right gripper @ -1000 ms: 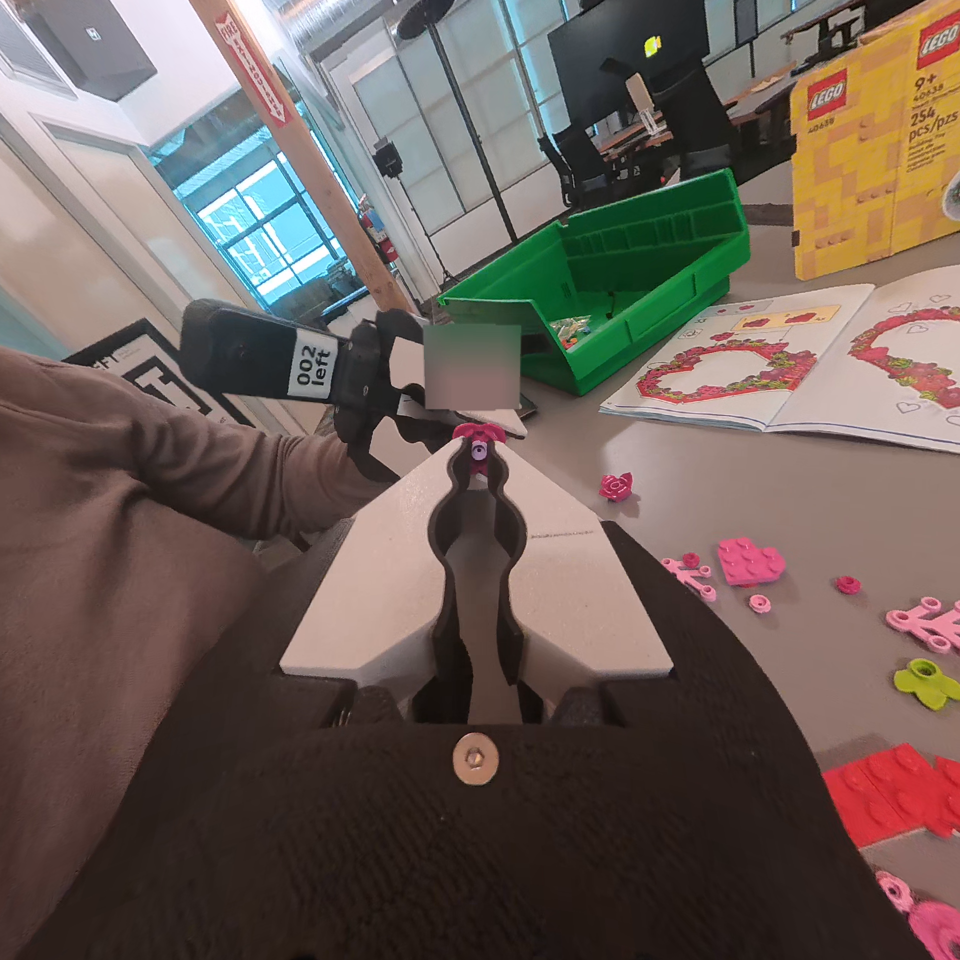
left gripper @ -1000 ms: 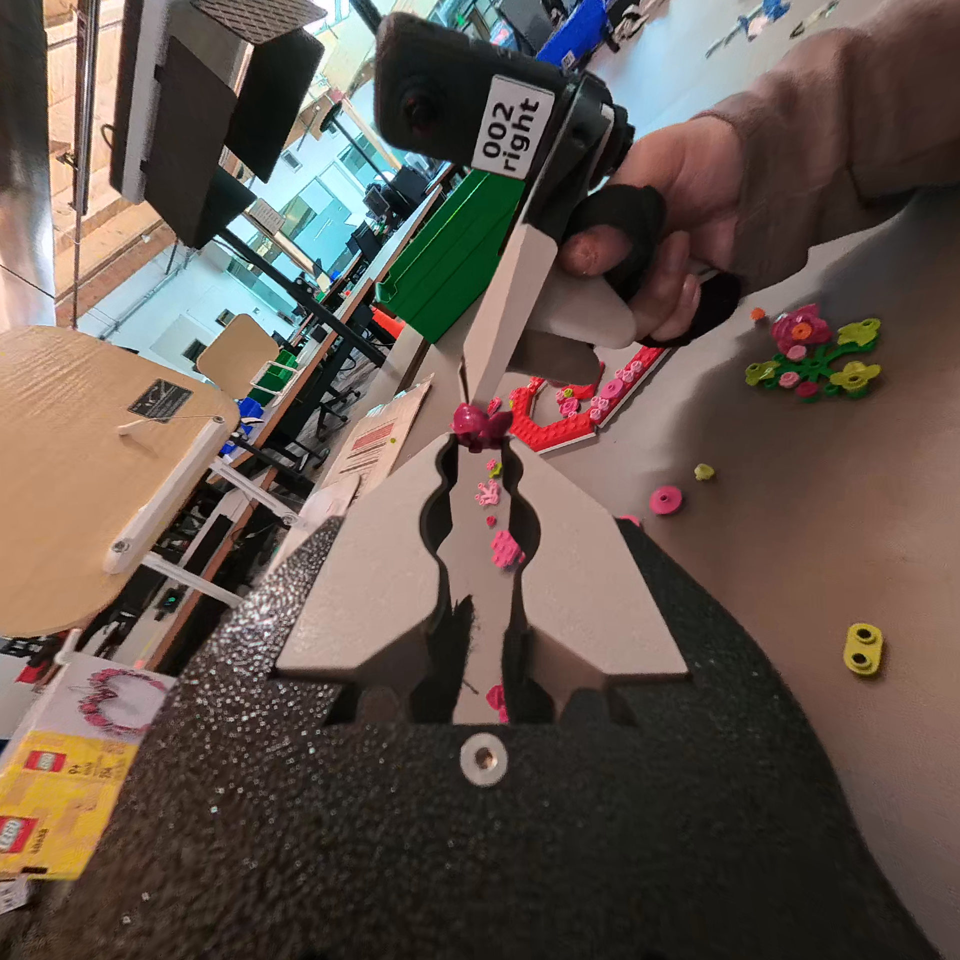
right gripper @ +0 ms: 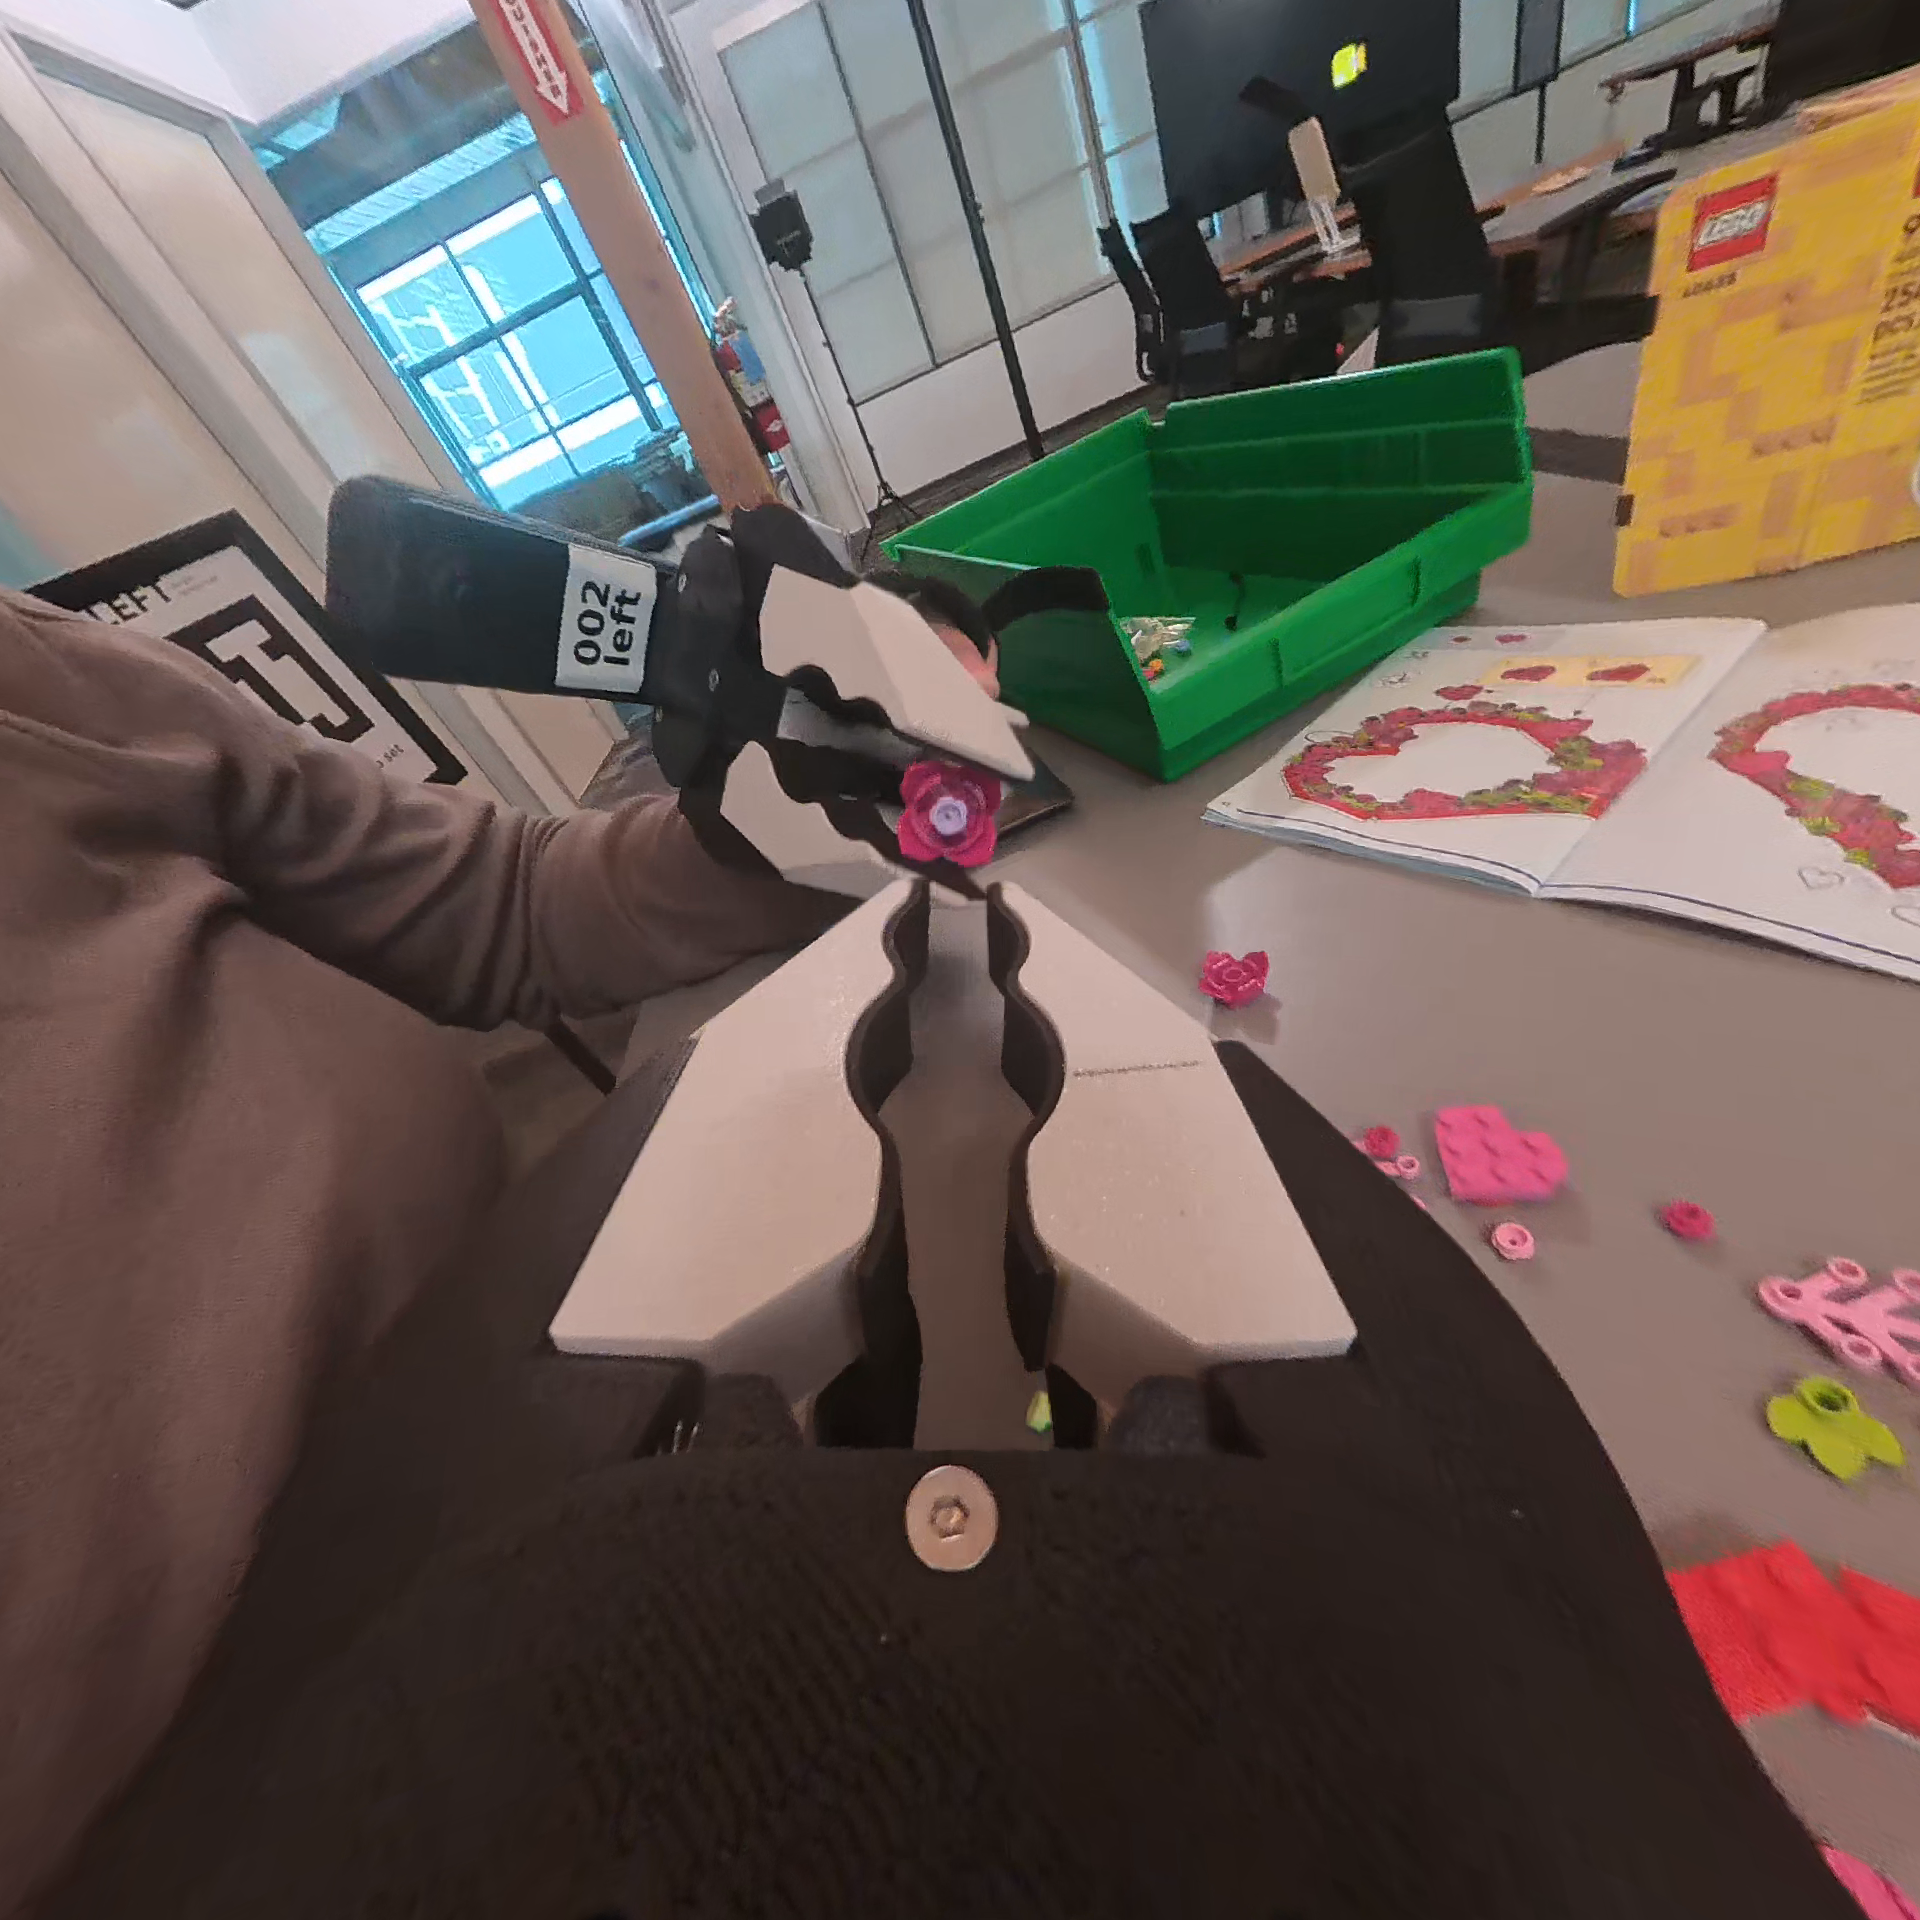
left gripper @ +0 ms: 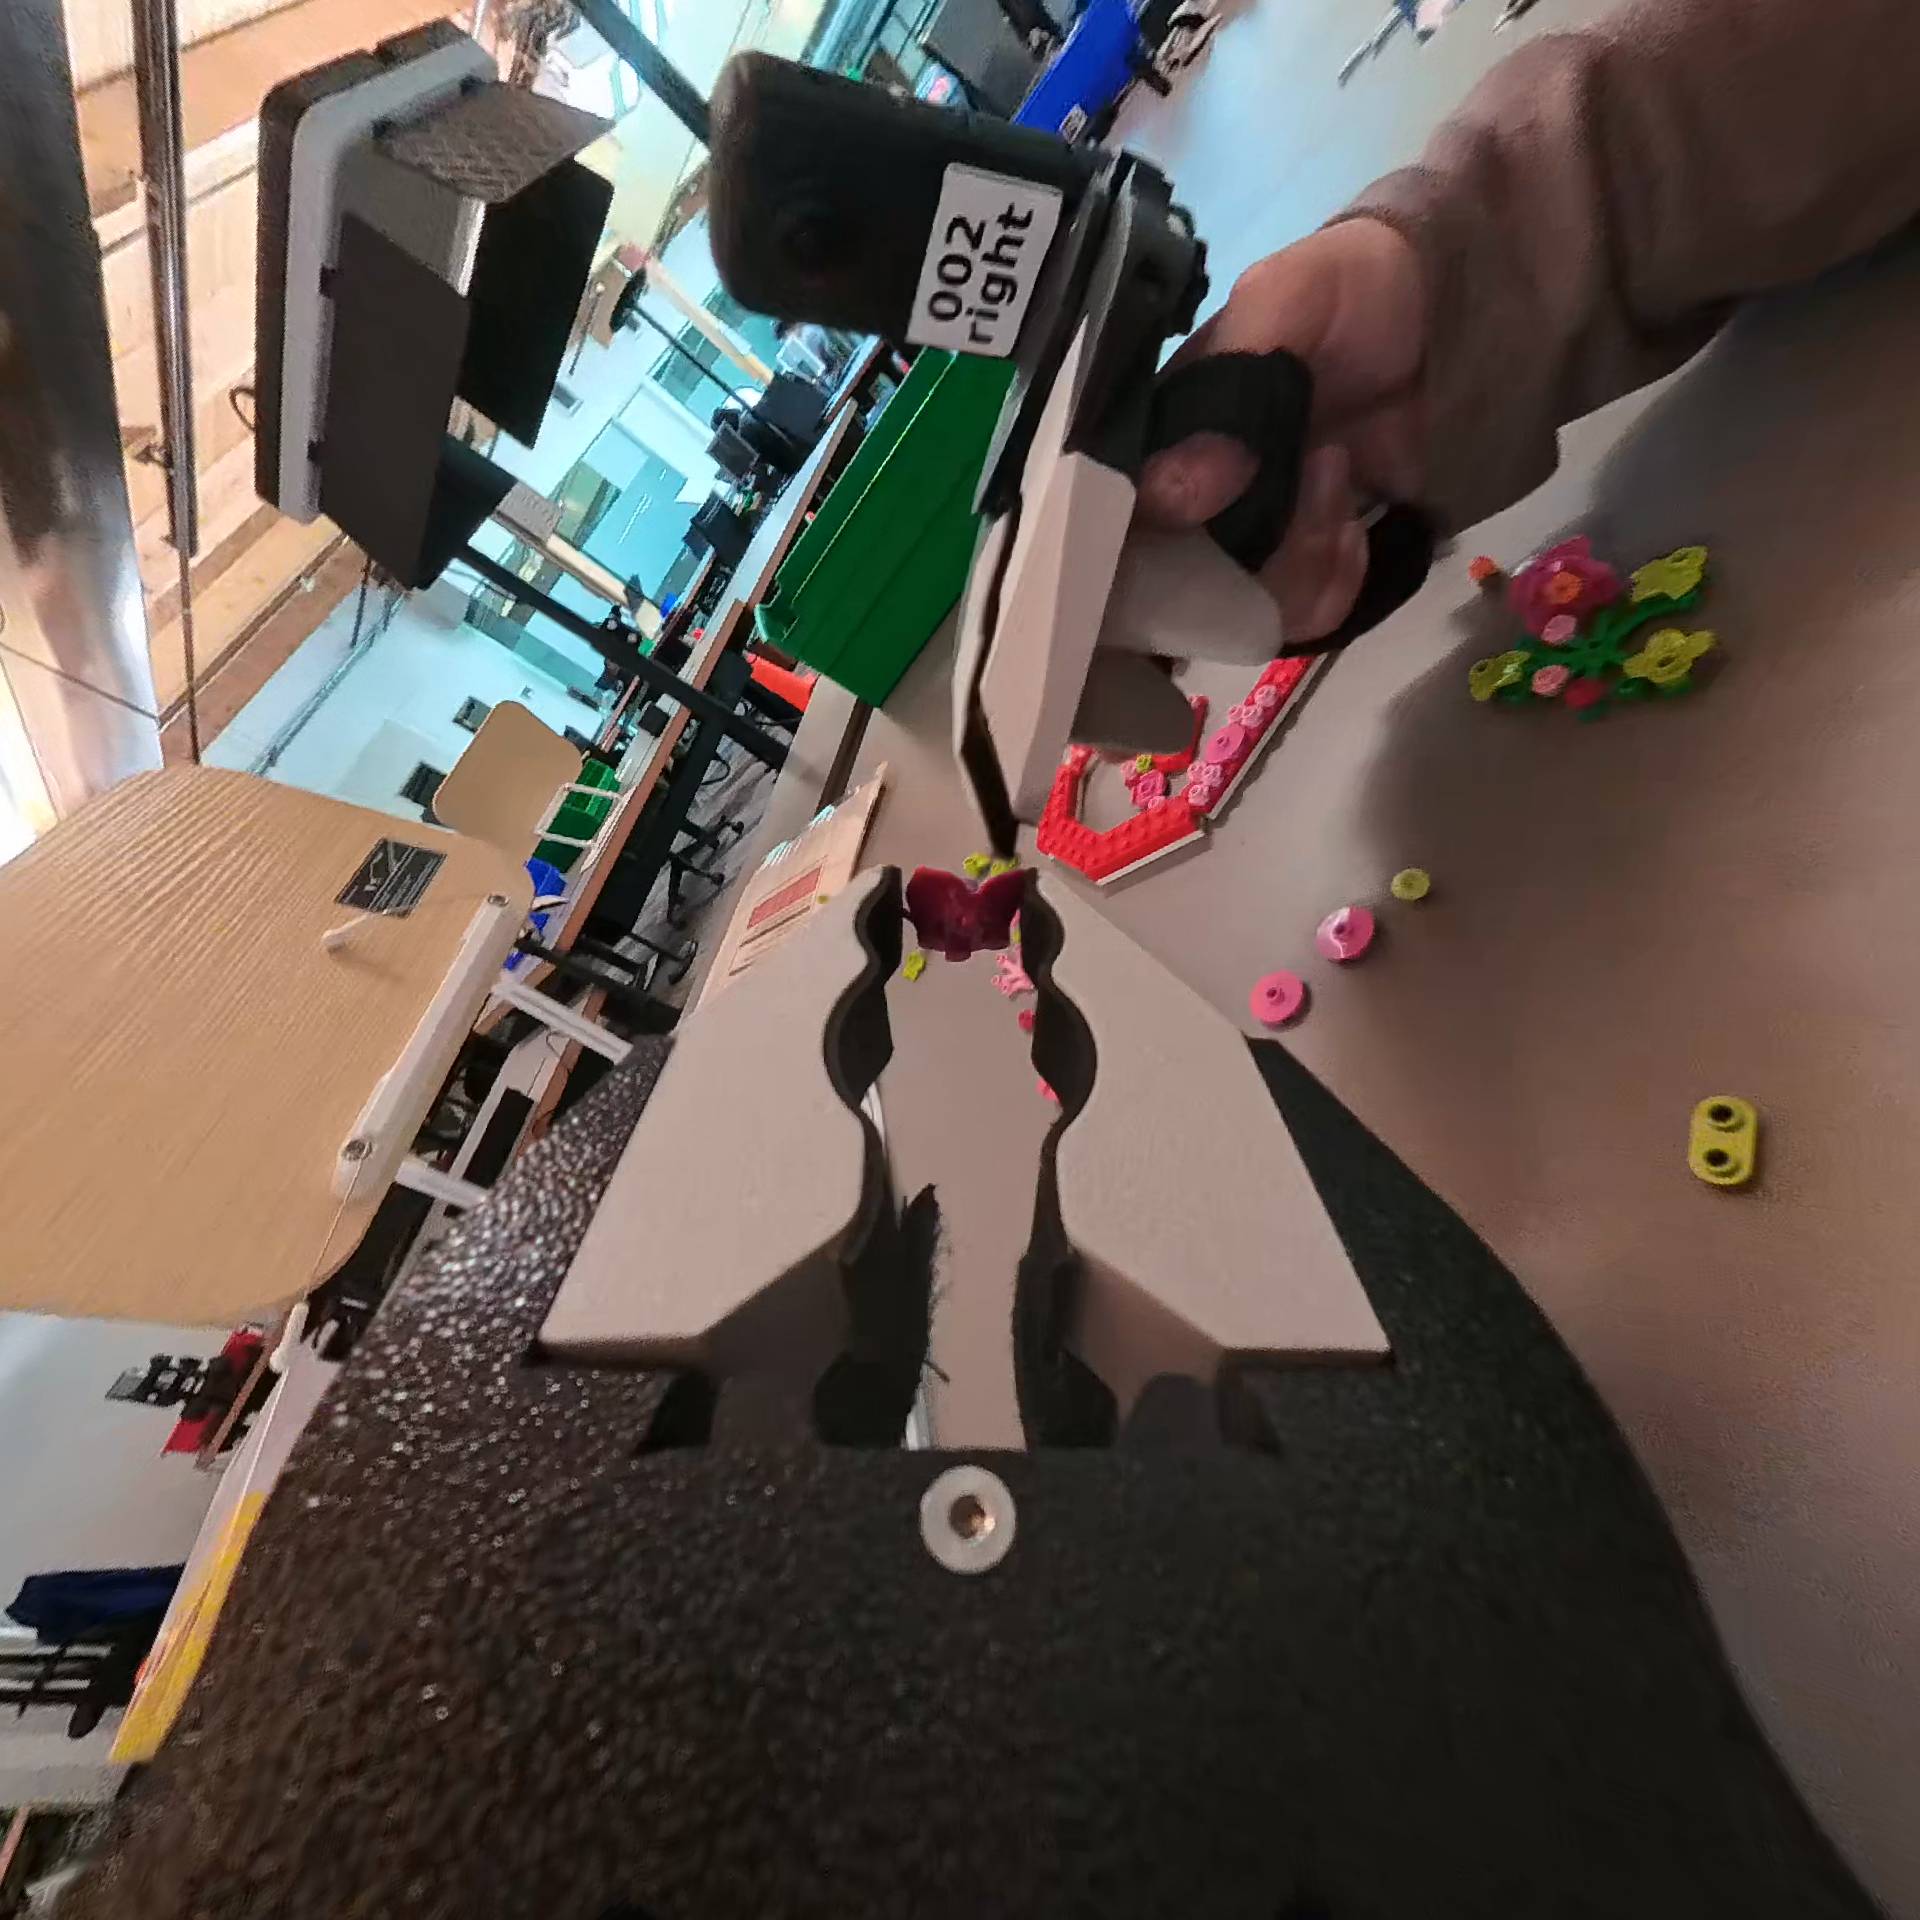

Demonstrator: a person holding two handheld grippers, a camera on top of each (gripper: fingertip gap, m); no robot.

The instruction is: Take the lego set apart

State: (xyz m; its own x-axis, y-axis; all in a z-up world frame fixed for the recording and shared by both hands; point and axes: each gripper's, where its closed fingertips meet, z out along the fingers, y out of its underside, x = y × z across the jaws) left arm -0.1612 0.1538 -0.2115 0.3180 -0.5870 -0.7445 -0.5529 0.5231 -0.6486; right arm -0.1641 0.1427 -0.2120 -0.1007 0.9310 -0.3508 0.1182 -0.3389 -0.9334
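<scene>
Where a second ago both grippers' tips met on one magenta flower (right gripper: 948, 812), they have now drawn apart. That flower sits pinched between the tips of the left gripper (left gripper: 966, 914), whose fingers are closed on it with only the flower's width between them; in the right wrist view it shows left of centre, its lilac stud facing the camera. Just below it there, the right gripper (right gripper: 956, 896) stands clear of it, fingers parted by a narrow gap and holding nothing. Seen from the left wrist, the right gripper's tips now hover just above the flower rather than on it. Behind them on the grey table (left gripper: 1714, 935) lies the red heart frame (left gripper: 1132, 821), right of centre. Loose pink and lime pieces lie scattered at the right of both views, and a green bin (right gripper: 1340, 582) stands at upper right of the right wrist view.
</scene>
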